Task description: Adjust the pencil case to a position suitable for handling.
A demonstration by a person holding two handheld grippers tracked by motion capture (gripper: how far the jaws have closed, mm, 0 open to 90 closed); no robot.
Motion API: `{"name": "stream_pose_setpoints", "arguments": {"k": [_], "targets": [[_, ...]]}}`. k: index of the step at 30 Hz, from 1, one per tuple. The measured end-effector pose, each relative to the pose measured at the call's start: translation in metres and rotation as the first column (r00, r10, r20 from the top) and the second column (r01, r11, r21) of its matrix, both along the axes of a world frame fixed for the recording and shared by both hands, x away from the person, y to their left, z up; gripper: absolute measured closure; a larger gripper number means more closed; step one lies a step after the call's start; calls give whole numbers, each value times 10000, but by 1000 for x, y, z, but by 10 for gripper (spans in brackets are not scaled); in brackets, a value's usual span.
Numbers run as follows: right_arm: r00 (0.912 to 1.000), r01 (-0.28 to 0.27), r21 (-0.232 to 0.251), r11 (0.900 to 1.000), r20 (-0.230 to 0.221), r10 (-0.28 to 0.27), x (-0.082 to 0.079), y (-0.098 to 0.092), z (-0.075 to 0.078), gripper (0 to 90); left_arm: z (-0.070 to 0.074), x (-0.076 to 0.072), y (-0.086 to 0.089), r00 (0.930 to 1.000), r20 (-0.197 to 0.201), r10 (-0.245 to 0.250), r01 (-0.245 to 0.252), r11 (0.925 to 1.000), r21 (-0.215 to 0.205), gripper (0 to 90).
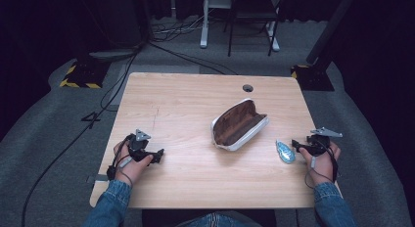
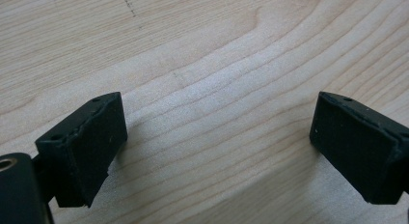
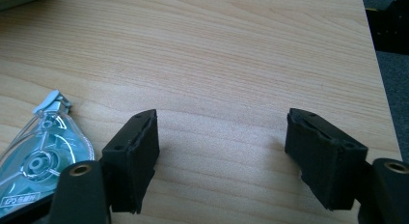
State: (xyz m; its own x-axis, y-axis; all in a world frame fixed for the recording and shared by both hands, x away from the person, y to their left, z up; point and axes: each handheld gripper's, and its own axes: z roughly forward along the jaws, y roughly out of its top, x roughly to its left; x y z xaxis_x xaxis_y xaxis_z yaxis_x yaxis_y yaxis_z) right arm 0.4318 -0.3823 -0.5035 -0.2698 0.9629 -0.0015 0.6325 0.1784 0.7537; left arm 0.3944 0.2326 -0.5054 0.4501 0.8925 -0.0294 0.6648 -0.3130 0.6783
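An open pencil pouch (image 1: 239,125), white outside and brown inside, lies near the middle of the wooden table (image 1: 195,100). A clear blue correction-tape dispenser (image 1: 285,151) lies flat at the right, also seen at lower left in the right gripper view (image 3: 41,161). My right gripper (image 1: 296,145) rests just right of it, jaws open over bare wood (image 3: 219,154), the dispenser outside its left jaw. My left gripper (image 1: 157,156) sits at the table's front left, jaws wide open with only wood between them (image 2: 217,147).
A round cable hole (image 1: 247,88) sits near the table's far edge. Beyond the table are cables (image 1: 127,65) on grey carpet, a chair frame (image 1: 252,19) and stand bases (image 1: 80,73). The table's right edge (image 3: 381,89) is close to my right gripper.
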Motion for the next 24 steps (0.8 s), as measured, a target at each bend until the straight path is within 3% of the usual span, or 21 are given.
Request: {"name": "stream_pose_setpoints", "arguments": {"k": [4, 7, 9, 12, 18, 24], "targets": [[10000, -9, -1, 10000, 5, 9, 0, 0, 0, 282, 0, 1, 0, 10000, 8, -56, 56, 10000, 8, 64], [10000, -8, 5, 10000, 5, 8, 0, 0, 0, 282, 4, 1, 3, 10000, -32, 87, -88, 9995, -302, 185], [10000, -8, 11, 10000, 6, 8, 0, 0, 0, 282, 6, 1, 4, 9997, -127, 201, -209, 9978, -627, 183], [10000, -7, 9, 10000, 10, 7, 0, 0, 0, 282, 11, 0, 0, 9998, 50, 205, -201, 9979, -621, 183], [10000, -10, 9, 10000, 11, 10, 0, 0, 0, 282, 32, -3, -18, 9980, 564, -298, 352, 9947, -969, 235], [10000, -11, 6, 10000, 13, 11, 0, 0, 0, 283, 47, -7, -31, 9946, 839, -615, 713, 9903, -1196, 257]]}}
